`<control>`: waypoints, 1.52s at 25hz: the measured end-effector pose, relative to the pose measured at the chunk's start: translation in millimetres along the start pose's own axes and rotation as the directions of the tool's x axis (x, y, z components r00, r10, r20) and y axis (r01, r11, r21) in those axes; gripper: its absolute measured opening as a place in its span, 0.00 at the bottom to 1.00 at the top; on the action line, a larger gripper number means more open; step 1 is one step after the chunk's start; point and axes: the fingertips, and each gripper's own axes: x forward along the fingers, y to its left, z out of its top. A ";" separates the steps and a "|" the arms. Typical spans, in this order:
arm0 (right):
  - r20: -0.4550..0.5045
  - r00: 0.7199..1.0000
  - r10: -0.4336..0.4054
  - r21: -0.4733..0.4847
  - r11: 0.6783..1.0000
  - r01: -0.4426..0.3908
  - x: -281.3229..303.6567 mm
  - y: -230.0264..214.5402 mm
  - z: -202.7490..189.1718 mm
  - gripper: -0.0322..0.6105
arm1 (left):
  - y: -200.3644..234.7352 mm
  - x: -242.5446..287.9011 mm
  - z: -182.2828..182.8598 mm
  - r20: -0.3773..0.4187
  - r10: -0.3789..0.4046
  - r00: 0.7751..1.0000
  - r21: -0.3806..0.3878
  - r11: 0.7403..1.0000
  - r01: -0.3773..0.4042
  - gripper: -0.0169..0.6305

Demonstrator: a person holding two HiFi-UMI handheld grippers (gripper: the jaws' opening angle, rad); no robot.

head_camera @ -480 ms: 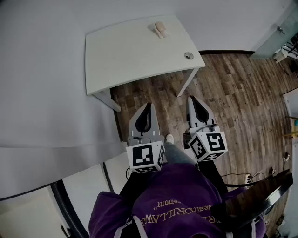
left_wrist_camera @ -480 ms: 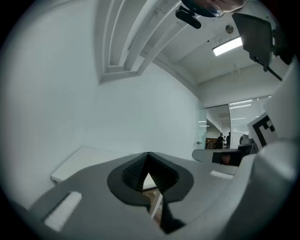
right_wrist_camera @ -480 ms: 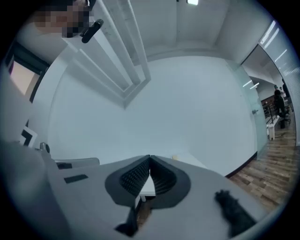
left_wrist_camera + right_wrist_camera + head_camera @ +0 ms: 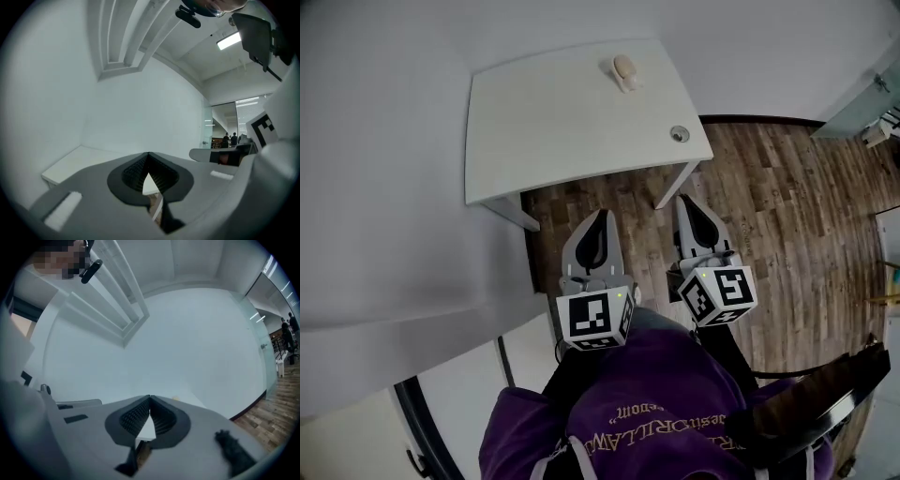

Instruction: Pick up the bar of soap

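A pale beige bar of soap (image 4: 623,68) lies near the far edge of a white table (image 4: 553,122). Both grippers hang over the wooden floor in front of the table, well short of the soap. My left gripper (image 4: 600,216) points at the table's front edge, jaws shut with nothing between them. My right gripper (image 4: 683,200), beside the table's front right leg, is shut and empty too. In the left gripper view the tabletop (image 4: 65,164) shows at lower left beyond the closed jaw tips (image 4: 149,153). The right gripper view shows closed tips (image 4: 150,396) and a small yellowish speck (image 4: 175,398) on the table, probably the soap.
A round grey grommet (image 4: 679,134) sits in the table's near right corner. White walls run behind and to the left of the table. Wood floor (image 4: 787,216) spreads to the right. The person's purple sleeves (image 4: 656,412) fill the bottom of the head view.
The head view has shifted slightly, so the table sits a little lower and to the left. Both grippers keep nearly the same place and stay shut.
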 end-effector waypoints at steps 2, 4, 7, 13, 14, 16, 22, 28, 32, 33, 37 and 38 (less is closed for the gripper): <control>-0.008 1.000 0.010 0.002 1.000 -0.010 6.9 -9.7 -2.2 0.06 | -3.4 9.4 -4.0 -0.004 0.013 1.000 -0.007 1.000 -0.013 0.04; -0.019 1.000 0.013 0.008 1.000 -0.013 11.6 -18.7 -5.9 0.06 | -7.8 16.5 -8.0 -0.011 0.019 1.000 -0.011 1.000 -0.019 0.04; -0.034 0.999 0.024 0.015 1.000 -0.024 17.5 -26.2 -9.5 0.06 | -9.0 25.3 -11.1 -0.020 0.032 0.999 -0.014 0.999 -0.032 0.04; -0.033 0.999 0.020 0.030 0.999 -0.019 30.2 -41.0 -5.7 0.06 | -4.5 46.8 -5.7 -0.021 0.049 0.999 -0.003 0.999 -0.050 0.04; -0.027 1.000 0.013 0.031 0.999 -0.012 32.3 -44.8 -4.4 0.06 | -5.0 51.6 -5.5 -0.021 0.045 0.999 0.001 0.999 -0.045 0.04; -0.012 1.000 -0.008 0.032 0.999 0.008 37.0 -53.2 -0.9 0.06 | -6.5 62.7 -5.4 -0.022 0.029 0.999 0.008 1.000 -0.029 0.04; 0.010 0.998 -0.060 0.027 0.998 0.060 68.7 -76.9 9.3 0.06 | -1.7 105.9 3.5 -0.013 -0.020 1.000 0.006 1.000 0.020 0.04; 0.009 0.998 -0.054 0.008 0.998 0.054 123.4 -81.2 15.9 0.06 | 27.3 155.7 13.0 -0.001 -0.020 1.000 -0.009 1.000 0.020 0.04; 0.009 0.998 -0.054 0.002 0.999 0.054 160.5 -86.1 21.5 0.06 | 47.1 185.8 20.3 -0.002 -0.022 1.000 -0.007 1.000 0.022 0.04; 0.010 0.998 -0.054 0.000 0.999 0.054 169.5 -86.6 22.7 0.06 | 52.5 192.4 21.8 -0.002 -0.021 1.000 -0.005 1.000 0.021 0.04; 0.009 0.998 -0.062 0.002 0.998 0.062 202.7 -88.4 22.3 0.06 | 74.8 217.7 23.8 -0.010 -0.022 1.000 -0.002 1.000 0.022 0.04; 0.007 0.998 -0.066 0.003 0.998 0.066 209.3 -89.0 21.1 0.06 | 79.3 223.1 23.6 -0.012 -0.024 1.000 0.000 1.000 0.024 0.04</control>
